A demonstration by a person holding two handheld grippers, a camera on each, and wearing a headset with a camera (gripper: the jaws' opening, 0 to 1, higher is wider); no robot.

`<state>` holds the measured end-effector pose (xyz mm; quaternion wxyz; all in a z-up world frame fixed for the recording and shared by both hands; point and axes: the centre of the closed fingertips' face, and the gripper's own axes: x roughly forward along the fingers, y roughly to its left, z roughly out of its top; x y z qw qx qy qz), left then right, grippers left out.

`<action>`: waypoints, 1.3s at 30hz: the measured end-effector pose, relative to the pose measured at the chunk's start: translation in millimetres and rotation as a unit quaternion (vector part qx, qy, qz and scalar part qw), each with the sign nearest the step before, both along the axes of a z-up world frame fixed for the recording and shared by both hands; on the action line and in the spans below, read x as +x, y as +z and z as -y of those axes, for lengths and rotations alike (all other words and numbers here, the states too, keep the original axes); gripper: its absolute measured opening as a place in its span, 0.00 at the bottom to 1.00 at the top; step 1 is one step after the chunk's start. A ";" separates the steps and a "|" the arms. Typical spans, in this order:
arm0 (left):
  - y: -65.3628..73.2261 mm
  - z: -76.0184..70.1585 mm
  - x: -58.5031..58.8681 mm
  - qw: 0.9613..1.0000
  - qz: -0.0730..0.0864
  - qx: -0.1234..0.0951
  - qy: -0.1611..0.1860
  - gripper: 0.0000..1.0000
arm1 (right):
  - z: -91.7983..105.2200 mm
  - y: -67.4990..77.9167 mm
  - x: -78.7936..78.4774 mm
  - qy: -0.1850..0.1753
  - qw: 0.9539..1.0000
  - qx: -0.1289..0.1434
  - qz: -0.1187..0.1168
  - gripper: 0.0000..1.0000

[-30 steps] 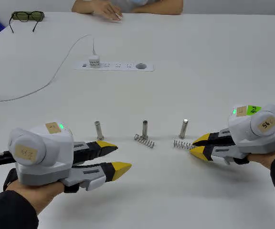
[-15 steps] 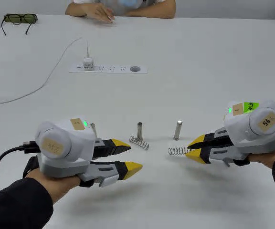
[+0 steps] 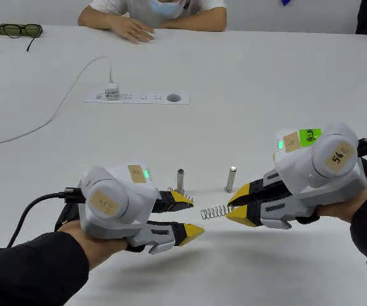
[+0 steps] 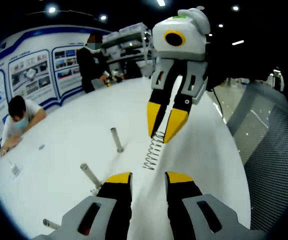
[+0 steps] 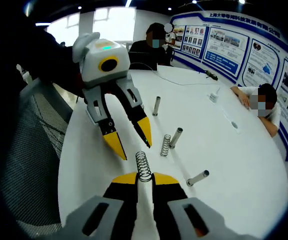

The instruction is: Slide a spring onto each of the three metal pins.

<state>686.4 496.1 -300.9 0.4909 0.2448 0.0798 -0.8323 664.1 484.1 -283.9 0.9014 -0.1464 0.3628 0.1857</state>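
Right tongs: the right gripper [image 3: 236, 204] pinches one end of a spring [image 3: 214, 211], which juts sideways towards the left gripper [image 3: 192, 215].
Left tongs: spread apart, holding nothing, tips near the spring's free end.
Pins: the middle pin [image 3: 180, 180] and right pin [image 3: 230, 179] stand just behind on the table [image 3: 285, 76]; a third pin [image 5: 156, 106] stands further left.
Second spring [image 5: 166, 145]: rests against the middle pin.
Doing it well: I reckon tip the spring upright, centre its open end over a pin top, and grip lightly so the coils don't crush.
Writing: a tan sticker [image 3: 341, 155] on the right gripper seems to read "56"; other labels are too small to read.
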 end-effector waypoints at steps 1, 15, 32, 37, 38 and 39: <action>0.6 0.3 -0.6 1.000 0.002 -0.002 -0.002 0.25 | -1.5 0.0 0.4 0.002 1.000 0.000 -0.001 0.11; 3.8 1.2 -8.0 1.000 0.012 -0.011 -0.017 0.12 | -14.7 13.7 6.4 0.019 1.000 -0.009 0.009 0.11; 4.7 4.9 -15.0 1.000 0.002 -0.008 -0.021 0.11 | -31.3 28.7 23.0 0.026 0.999 0.005 0.046 0.11; 6.2 7.0 -14.9 1.000 0.000 -0.010 -0.020 0.11 | -32.9 29.9 25.4 0.027 0.998 0.005 0.051 0.11; 6.0 6.9 -14.6 1.000 -0.001 -0.010 -0.019 0.11 | -32.5 30.0 25.3 0.026 0.998 0.006 0.051 0.11; 6.0 6.8 -14.3 1.000 -0.001 -0.009 -0.019 0.11 | -32.1 30.1 25.2 0.026 0.998 0.007 0.051 0.11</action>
